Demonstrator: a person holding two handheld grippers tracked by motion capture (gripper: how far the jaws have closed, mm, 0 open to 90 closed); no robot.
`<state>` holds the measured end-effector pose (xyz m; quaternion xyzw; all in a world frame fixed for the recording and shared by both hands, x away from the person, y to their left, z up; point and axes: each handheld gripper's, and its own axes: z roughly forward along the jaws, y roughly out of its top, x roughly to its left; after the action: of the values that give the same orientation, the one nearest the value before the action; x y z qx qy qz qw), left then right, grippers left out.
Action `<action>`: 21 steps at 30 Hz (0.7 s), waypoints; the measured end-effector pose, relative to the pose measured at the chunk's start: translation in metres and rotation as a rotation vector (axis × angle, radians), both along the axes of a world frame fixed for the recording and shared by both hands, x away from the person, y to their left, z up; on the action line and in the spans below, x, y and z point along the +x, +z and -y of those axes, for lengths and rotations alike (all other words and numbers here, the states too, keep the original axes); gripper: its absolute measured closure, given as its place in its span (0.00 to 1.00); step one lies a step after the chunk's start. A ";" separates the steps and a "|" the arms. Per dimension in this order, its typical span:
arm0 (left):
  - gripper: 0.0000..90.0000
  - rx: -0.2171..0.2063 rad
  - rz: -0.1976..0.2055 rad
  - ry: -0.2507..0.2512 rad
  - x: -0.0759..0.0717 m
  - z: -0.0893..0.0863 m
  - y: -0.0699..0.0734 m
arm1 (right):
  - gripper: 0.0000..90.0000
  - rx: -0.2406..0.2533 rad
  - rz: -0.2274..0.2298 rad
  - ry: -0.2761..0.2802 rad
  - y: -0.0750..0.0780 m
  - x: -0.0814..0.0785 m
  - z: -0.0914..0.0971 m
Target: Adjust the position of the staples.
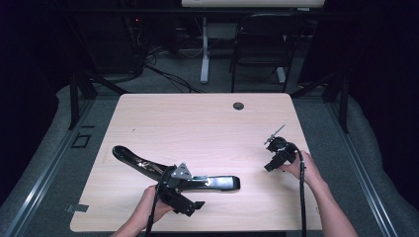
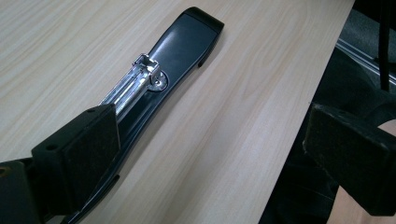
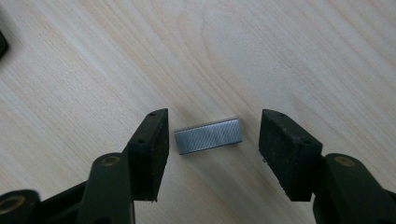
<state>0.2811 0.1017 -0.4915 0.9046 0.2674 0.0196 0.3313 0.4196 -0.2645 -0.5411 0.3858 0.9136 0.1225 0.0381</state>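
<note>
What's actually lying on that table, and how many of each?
Long black stapler, opened out flat: 1
Strip of staples, between the right tool's open jaws: 1
Hand-held tools: 2, left tool and right tool
Total: 4

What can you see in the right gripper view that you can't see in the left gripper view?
The right gripper view has a strip of staples lying flat between the right gripper's open jaws, touching neither pad. The left gripper view has a long black stapler, opened up, with the left gripper's jaws wide apart, one over its near end. Both show the light wooden table.
</note>
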 end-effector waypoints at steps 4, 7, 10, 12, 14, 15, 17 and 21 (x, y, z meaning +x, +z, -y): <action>0.04 0.002 0.001 0.002 0.000 0.000 0.000 | 0.60 0.000 0.009 -0.020 -0.003 -0.001 -0.001; 0.04 0.000 -0.001 0.001 0.000 0.000 0.000 | 0.63 -0.023 0.002 -0.018 -0.003 0.000 0.000; 0.04 0.002 -0.002 -0.002 0.000 -0.001 0.000 | 0.63 -0.015 -0.001 -0.035 -0.002 -0.001 -0.001; 0.04 0.002 -0.001 -0.001 0.000 -0.002 0.000 | 0.63 -0.019 -0.006 -0.038 0.000 -0.001 -0.001; 0.04 -0.002 -0.002 -0.001 0.000 -0.003 0.001 | 0.63 0.002 0.002 -0.071 0.002 -0.002 -0.003; 0.04 -0.001 -0.001 0.000 0.000 -0.003 0.001 | 0.63 0.004 -0.002 -0.075 0.004 -0.002 -0.004; 0.04 -0.002 0.002 0.005 0.000 -0.004 0.001 | 0.63 0.005 -0.005 -0.090 0.009 -0.003 -0.006; 0.04 0.001 0.003 0.005 0.000 -0.005 0.001 | 0.63 0.055 0.012 -0.168 0.014 -0.010 -0.015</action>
<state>0.2809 0.1064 -0.4906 0.9041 0.2693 0.0218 0.3310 0.4099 -0.2500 -0.5269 0.4615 0.8740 0.1459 0.0430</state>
